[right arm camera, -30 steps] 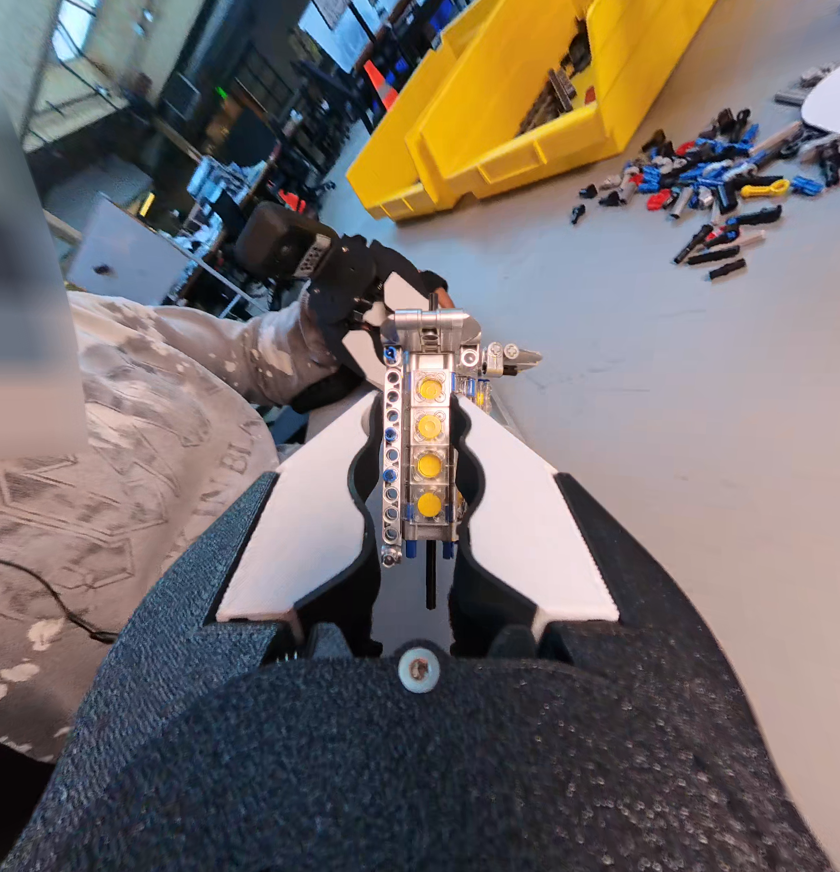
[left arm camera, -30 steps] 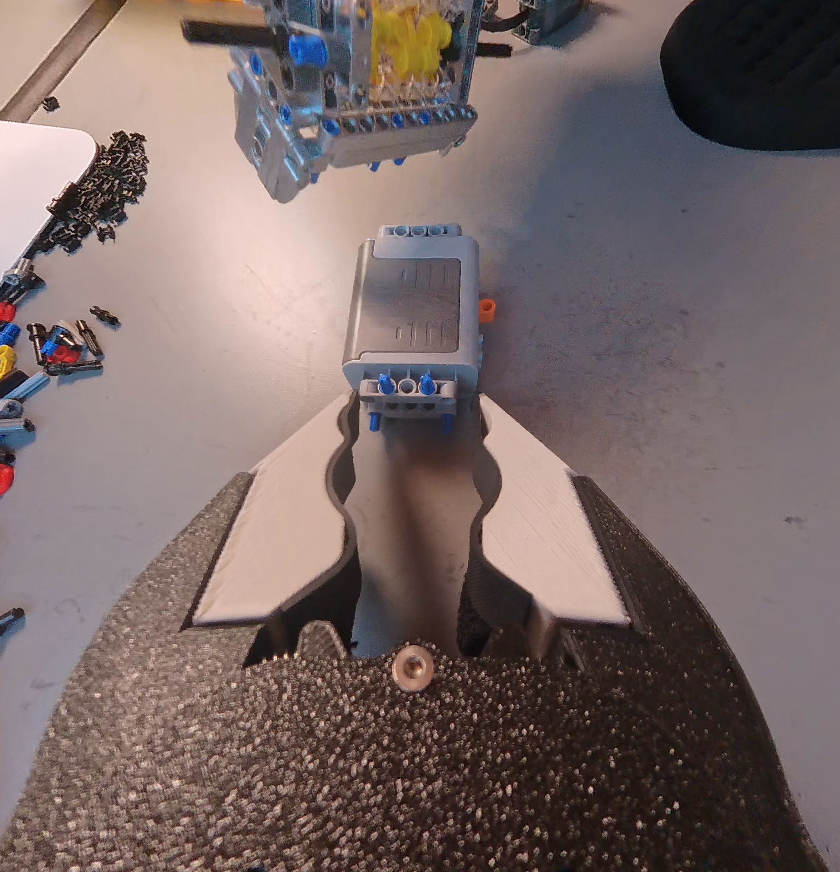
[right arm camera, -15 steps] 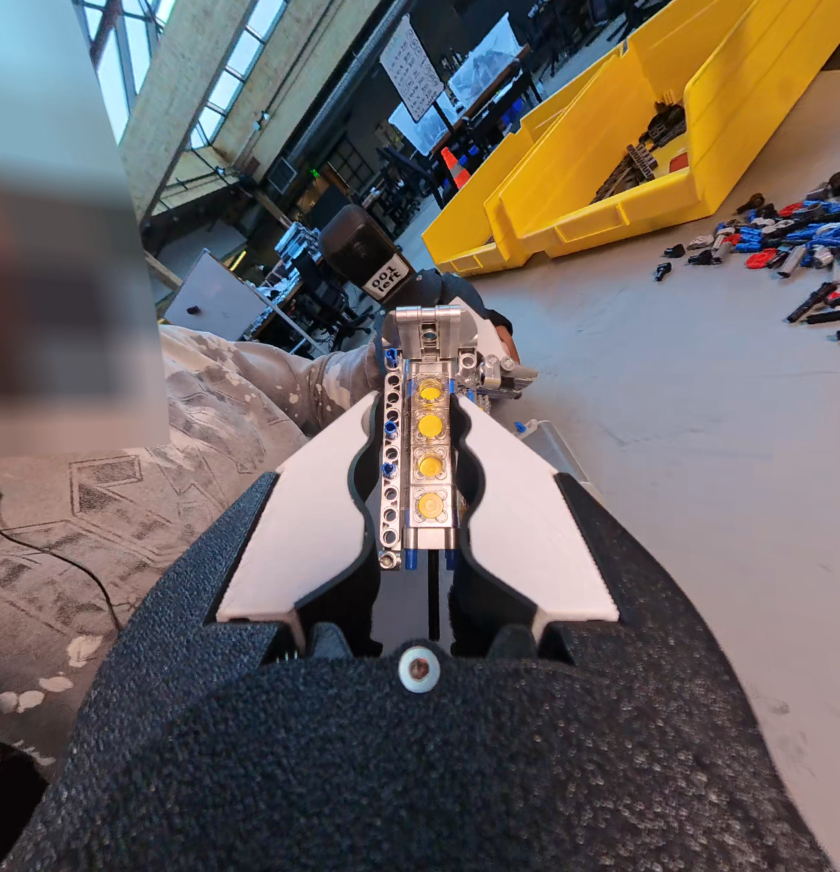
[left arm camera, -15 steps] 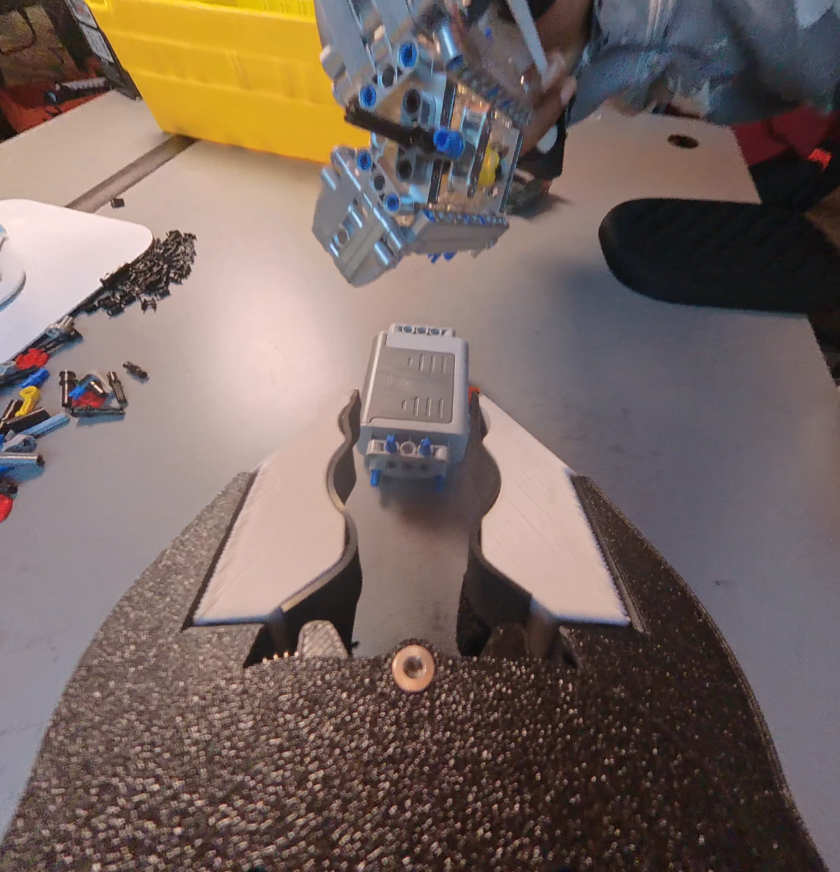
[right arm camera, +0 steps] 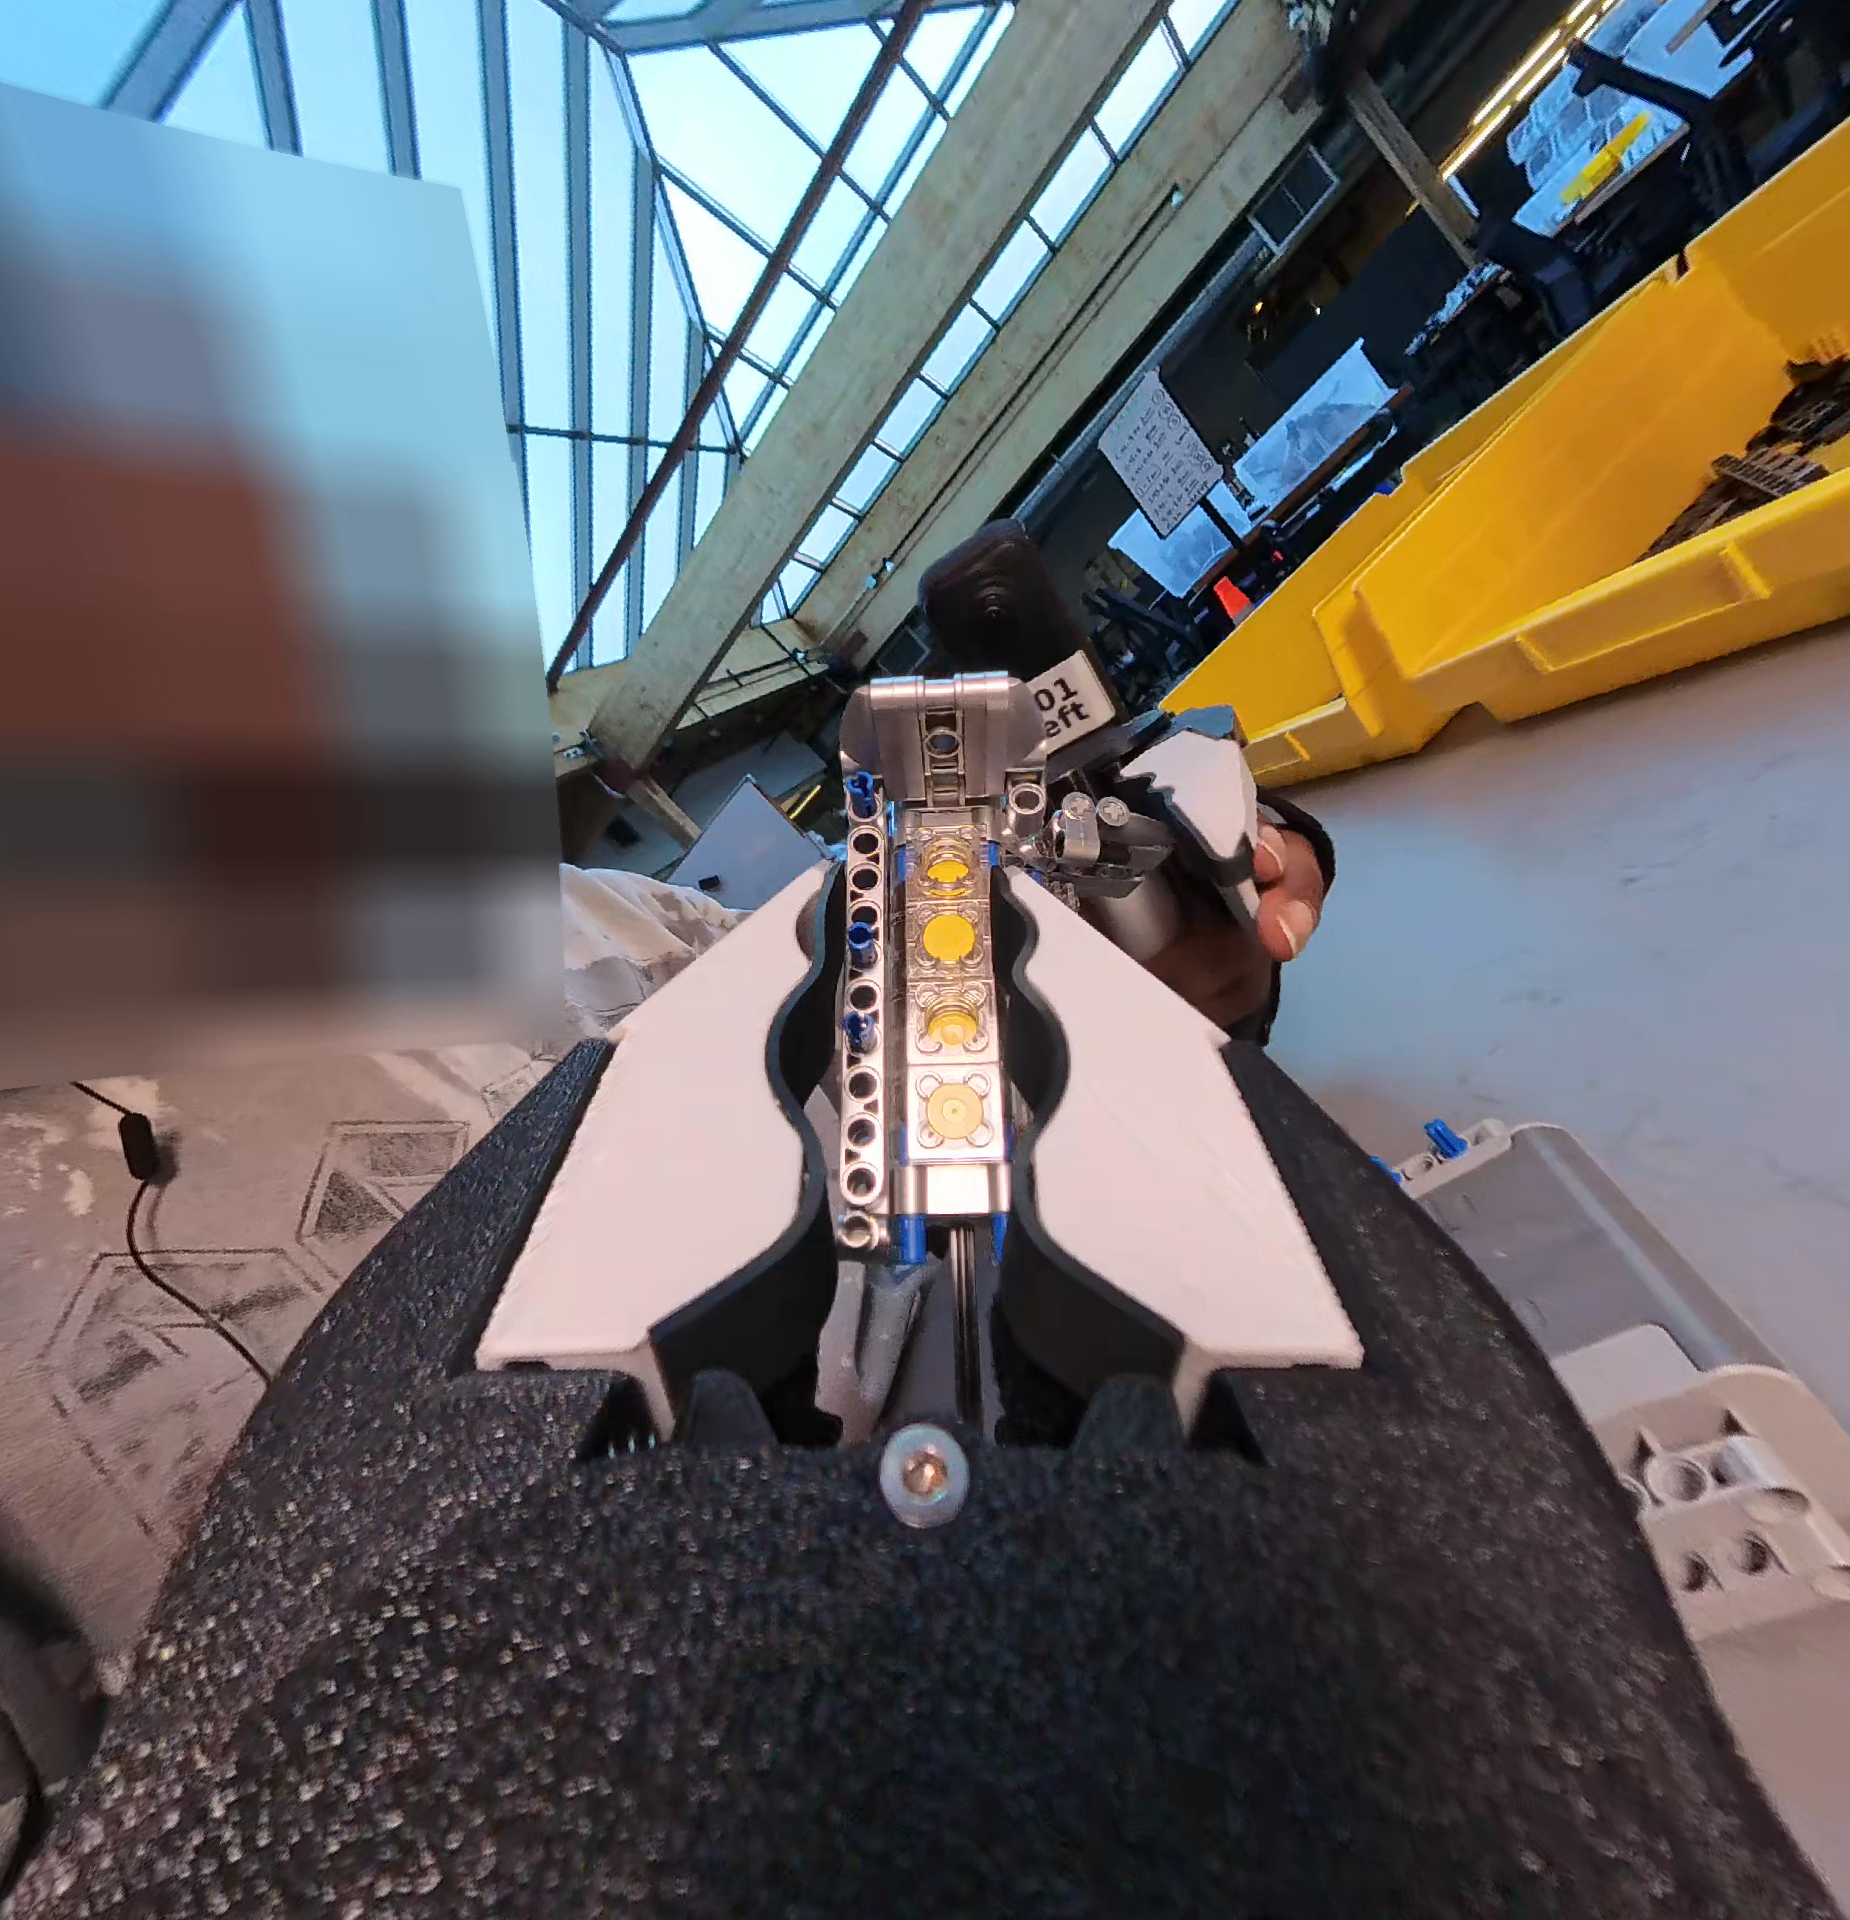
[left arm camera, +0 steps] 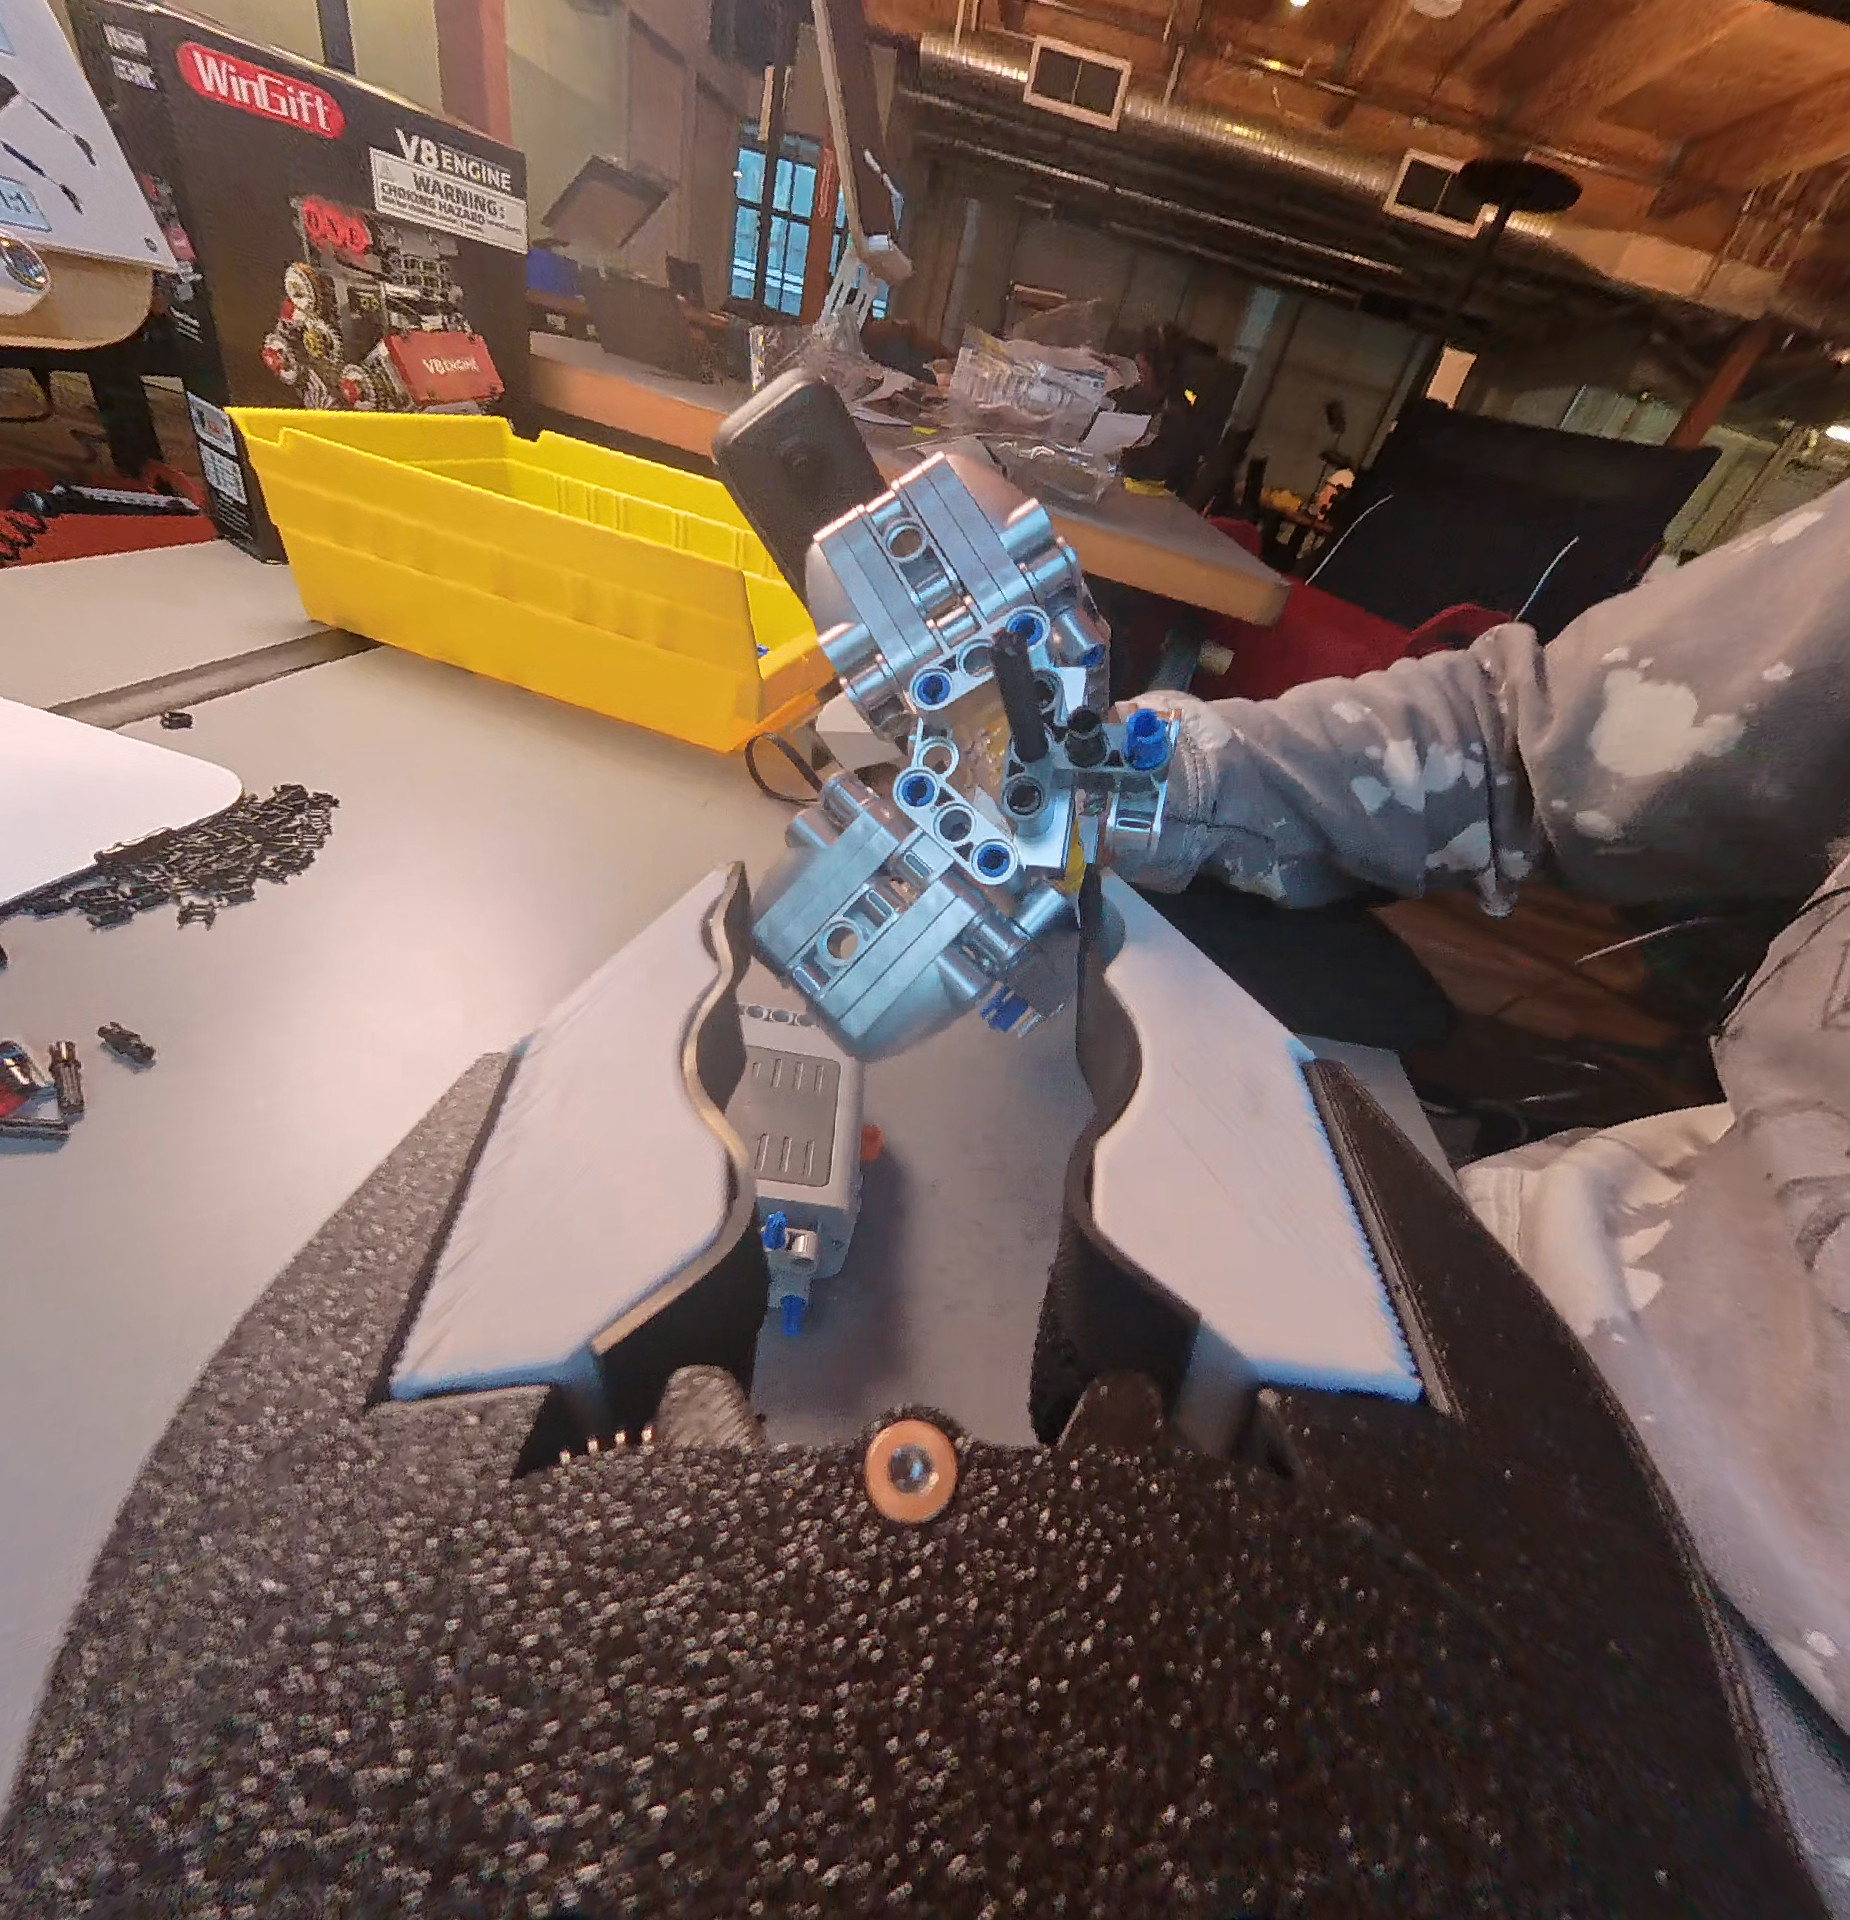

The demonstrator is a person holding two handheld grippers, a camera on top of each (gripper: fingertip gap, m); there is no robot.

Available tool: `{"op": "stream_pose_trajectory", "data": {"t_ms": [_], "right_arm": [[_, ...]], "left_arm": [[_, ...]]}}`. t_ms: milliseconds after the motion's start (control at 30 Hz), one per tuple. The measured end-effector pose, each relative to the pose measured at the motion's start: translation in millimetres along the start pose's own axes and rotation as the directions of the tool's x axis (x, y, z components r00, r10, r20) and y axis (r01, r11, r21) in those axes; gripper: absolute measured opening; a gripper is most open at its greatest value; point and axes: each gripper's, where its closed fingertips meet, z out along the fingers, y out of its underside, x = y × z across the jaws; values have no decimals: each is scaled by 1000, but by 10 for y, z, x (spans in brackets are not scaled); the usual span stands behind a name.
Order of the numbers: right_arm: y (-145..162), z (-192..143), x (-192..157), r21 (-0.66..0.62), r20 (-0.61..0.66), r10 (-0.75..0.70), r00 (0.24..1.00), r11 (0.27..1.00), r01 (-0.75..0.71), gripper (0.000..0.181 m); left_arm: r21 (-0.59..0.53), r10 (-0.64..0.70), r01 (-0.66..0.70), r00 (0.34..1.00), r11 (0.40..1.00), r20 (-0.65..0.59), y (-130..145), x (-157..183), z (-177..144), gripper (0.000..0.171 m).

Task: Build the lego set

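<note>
Your right gripper clamps the engine model lengthwise along its fingers; your left gripper gapes wide above the grey box lying on the worktop.

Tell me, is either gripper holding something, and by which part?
The right gripper clamps the grey toy-brick engine model by its sides, along the yellow-studded row. The left gripper is open, holding nothing.
</note>
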Motion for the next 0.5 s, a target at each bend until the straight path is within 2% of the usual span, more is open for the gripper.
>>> {"op": "stream_pose_trajectory", "data": {"t_ms": [233,367,400,500], "right_arm": [[27,-53,143,-15,-136,-76,988,997,75,24],[56,-96,191,-16,-197,-106,975,994,105,23],[82,-96,214,-27,-221,-123,968,992,120,27],[108,-107,248,-29,-254,-159,954,987,157,25]], "left_arm": [[-29,-144,143,989,989,-40,52,-55,-28,58],[2,-273,275,956,962,-107,-7,-24,-50,55],[5,-297,300,947,954,-124,-13,-7,-47,53],[3,-346,350,925,937,-156,6,32,-23,47]]}}
